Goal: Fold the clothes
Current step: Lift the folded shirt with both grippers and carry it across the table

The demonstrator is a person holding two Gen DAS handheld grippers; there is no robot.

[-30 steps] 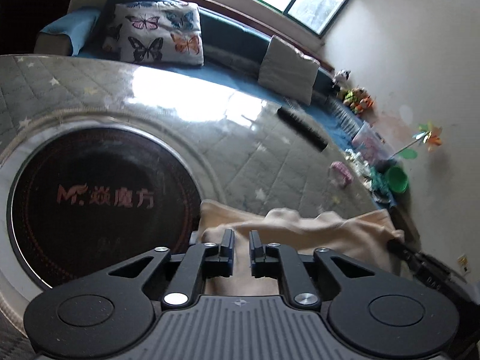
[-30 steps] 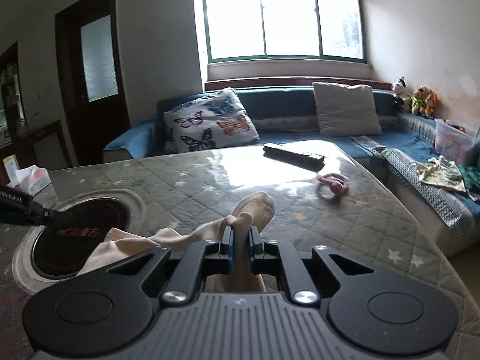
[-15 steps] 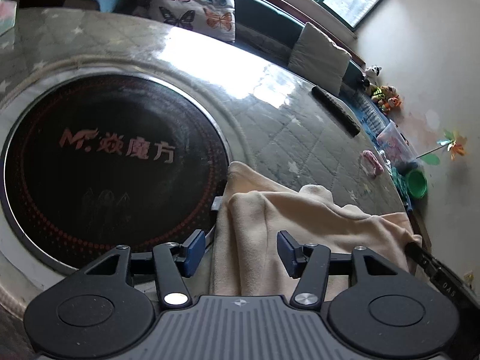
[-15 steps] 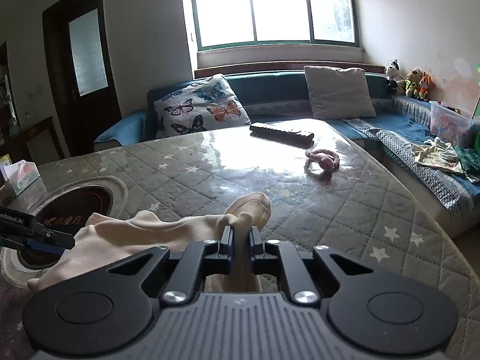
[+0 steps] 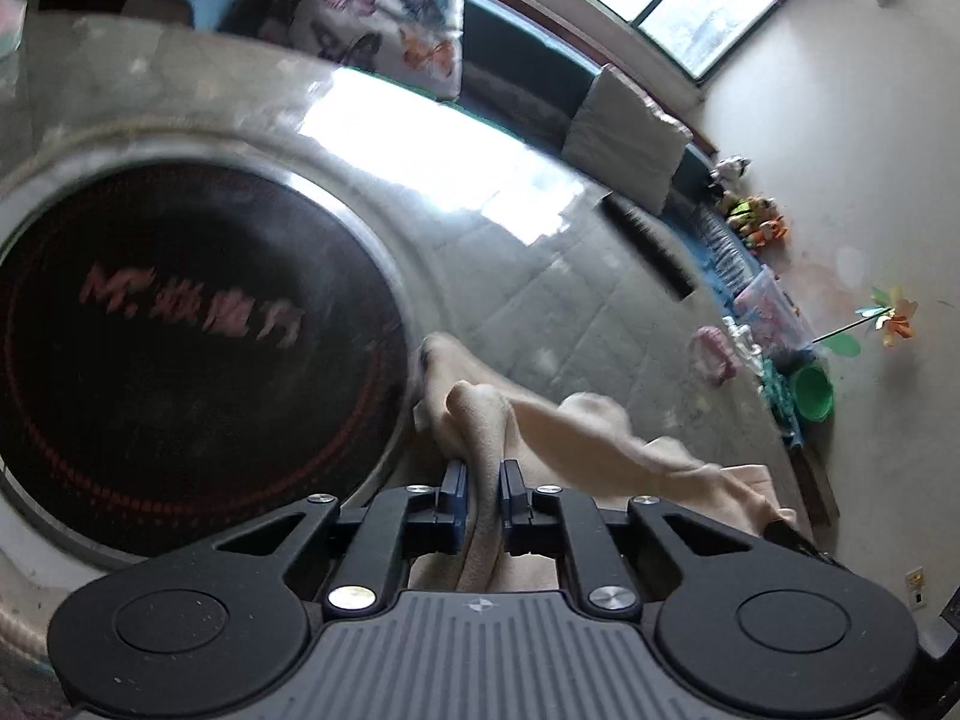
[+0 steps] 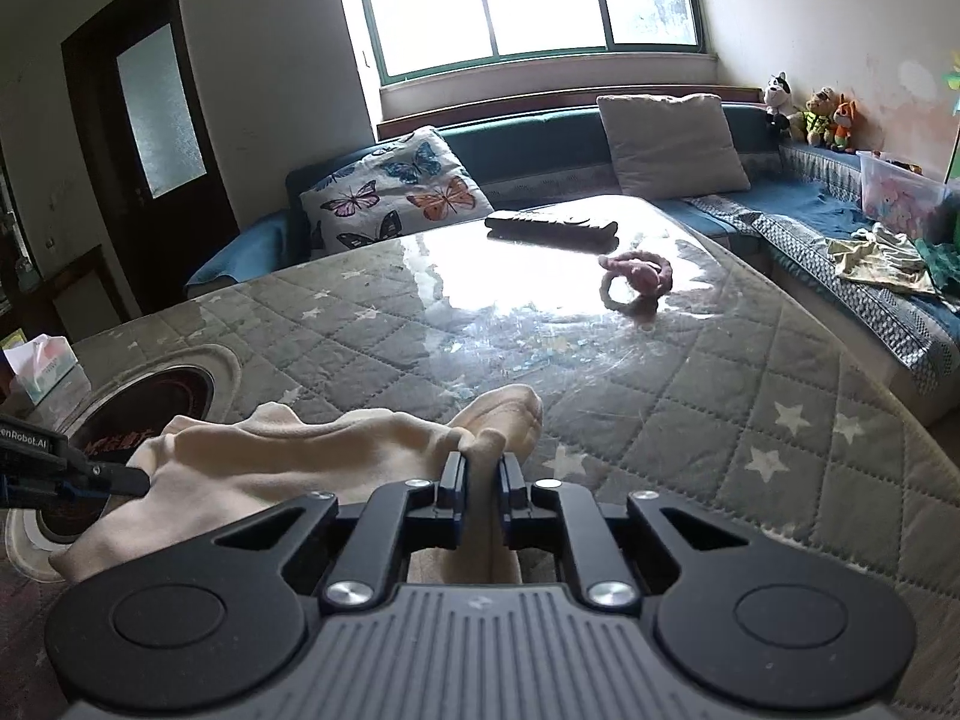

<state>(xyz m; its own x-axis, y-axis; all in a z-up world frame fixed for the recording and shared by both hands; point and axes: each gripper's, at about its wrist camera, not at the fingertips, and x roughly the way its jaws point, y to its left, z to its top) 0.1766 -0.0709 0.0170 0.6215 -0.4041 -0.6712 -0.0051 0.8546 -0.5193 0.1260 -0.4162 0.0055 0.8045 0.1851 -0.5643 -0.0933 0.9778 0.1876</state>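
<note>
Cloth of a cream colour, a soft garment (image 6: 288, 456), is spread in loose folds on the quilted table cover (image 6: 720, 396), beside the dark round hotplate (image 5: 180, 324) set into the table. One bunched edge is pinched by the left gripper (image 5: 480, 483), whose jaws are closing with the fabric pressed between the pads. Another raised fold is clamped in the right gripper (image 6: 480, 480), its jaws drawn narrow around the fabric. Farther out on the table, a pink ring toy (image 6: 636, 276) and a black remote control (image 6: 552, 225) are seen. A butterfly-print cushion (image 6: 396, 198) and a grey cushion (image 6: 672, 141) are propped on the blue sofa (image 6: 810, 198) under the window (image 6: 528, 0).
</note>
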